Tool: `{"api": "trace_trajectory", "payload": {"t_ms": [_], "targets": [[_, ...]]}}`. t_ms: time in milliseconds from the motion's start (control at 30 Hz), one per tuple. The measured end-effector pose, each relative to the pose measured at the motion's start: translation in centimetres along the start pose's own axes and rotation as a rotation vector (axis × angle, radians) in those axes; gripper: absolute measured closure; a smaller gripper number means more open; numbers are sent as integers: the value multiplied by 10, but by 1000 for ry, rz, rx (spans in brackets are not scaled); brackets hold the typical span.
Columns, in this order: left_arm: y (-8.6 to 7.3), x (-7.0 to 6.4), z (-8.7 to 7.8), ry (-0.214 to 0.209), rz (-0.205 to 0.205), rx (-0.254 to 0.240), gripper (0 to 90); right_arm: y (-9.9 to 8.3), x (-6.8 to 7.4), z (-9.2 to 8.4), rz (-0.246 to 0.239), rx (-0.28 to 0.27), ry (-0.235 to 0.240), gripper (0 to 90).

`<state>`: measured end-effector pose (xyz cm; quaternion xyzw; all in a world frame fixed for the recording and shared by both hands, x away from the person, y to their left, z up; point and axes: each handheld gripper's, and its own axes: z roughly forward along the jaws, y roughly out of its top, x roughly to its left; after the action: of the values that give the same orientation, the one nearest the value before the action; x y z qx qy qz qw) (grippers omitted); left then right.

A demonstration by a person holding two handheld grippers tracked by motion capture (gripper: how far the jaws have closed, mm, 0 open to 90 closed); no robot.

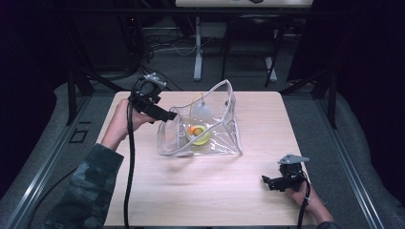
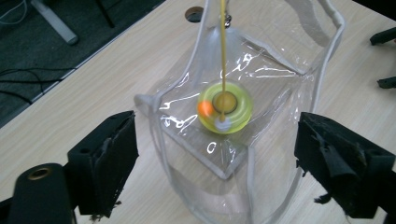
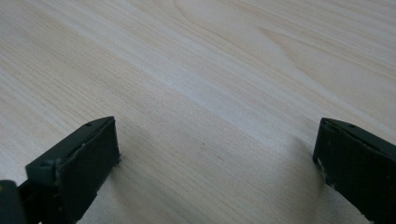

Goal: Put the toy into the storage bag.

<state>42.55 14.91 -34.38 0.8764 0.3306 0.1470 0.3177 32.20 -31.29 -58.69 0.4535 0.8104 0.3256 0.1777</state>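
Left gripper (image 2: 217, 163) view: both jaws cut off by bottom edge, right one also by the right edge; clear bag (image 2: 233, 116) cropped top and bottom. Small white bit (image 2: 222, 125) beside the yellow-green ring (image 2: 225, 108) too blurred to ID. Right gripper (image 3: 217, 158) view: jaw bases run off frame. High view: bag contents too small to tell apart.

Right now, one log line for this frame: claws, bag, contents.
left claw: open, above clear plastic bag | right claw: open, over bare wooden table | bag: upright, mouth open | inside: yellow-green ring toy
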Motion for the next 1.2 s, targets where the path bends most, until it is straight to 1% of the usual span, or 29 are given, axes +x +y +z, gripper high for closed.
{"api": "trace_trajectory", "payload": {"t_ms": [33, 67, 100, 133, 267, 333, 367, 400, 433, 500, 600, 667, 700, 733, 967, 1067, 1100, 1133, 1200], "targets": [[0, 0, 0, 0, 0, 0, 119, 0, 0, 0, 0, 0, 0, 0], [-4, 2, -2, 5, -10, 0, 119, 0, 0, 0, 0, 0, 0, 0], [-7, 3, -4, 9, -15, 1, 99, 0, 0, 0, 2, 3, 0, 0], [-12, 6, -7, 9, -24, 10, 91, 0, 0, 0, 0, 0, 0, 0], [-24, 9, -12, 24, -43, 17, 66, 0, 0, 0, 0, 1, -1, 0], [-30, 11, -15, 28, -49, 22, 64, 0, 0, 0, 0, 1, -1, 0], [-30, 11, -15, 28, -49, 22, 62, 0, 0, 0, 0, 1, -1, 0], [-36, 13, -18, 34, -58, 28, 60, 0, 0, 0, 0, 1, -1, 0], [-36, 13, -18, 34, -58, 28, 59, 0, 0, 0, 0, 1, -1, 0], [-41, 15, -21, 36, -61, 40, 55, 0, 0, 0, 1, 0, 2, 0], [-53, 16, -24, 42, -72, 51, 48, 0, 0, 0, 2, -2, 0, 0], [-60, 17, -24, 51, -79, 59, 44, 0, 0, 0, 3, -2, 0, 0], [-60, 17, -24, 51, -79, 59, 39, 0, 0, 0, 2, -2, 0, 0], [-67, 18, -24, 54, -86, 70, 34, 0, 0, 0, 4, -3, 2, 0], [-94, 22, -23, 68, -127, 93, 16, 0, 0, 0, 4, -3, 2, 0], [-105, 22, -21, 67, -136, 107, 15, 0, 0, 0, 2, -2, 0, 0], [-105, 22, -21, 67, -136, 107, 14, 0, 0, 0, 4, -3, 2, 0], [-112, 22, -19, 63, -145, 113, 12, 0, 0, 0, 2, -1, 1, 0], [-119, 22, -17, 60, -145, 109, 12, 0, 0, 0, 3, -2, 4, 0]]}}
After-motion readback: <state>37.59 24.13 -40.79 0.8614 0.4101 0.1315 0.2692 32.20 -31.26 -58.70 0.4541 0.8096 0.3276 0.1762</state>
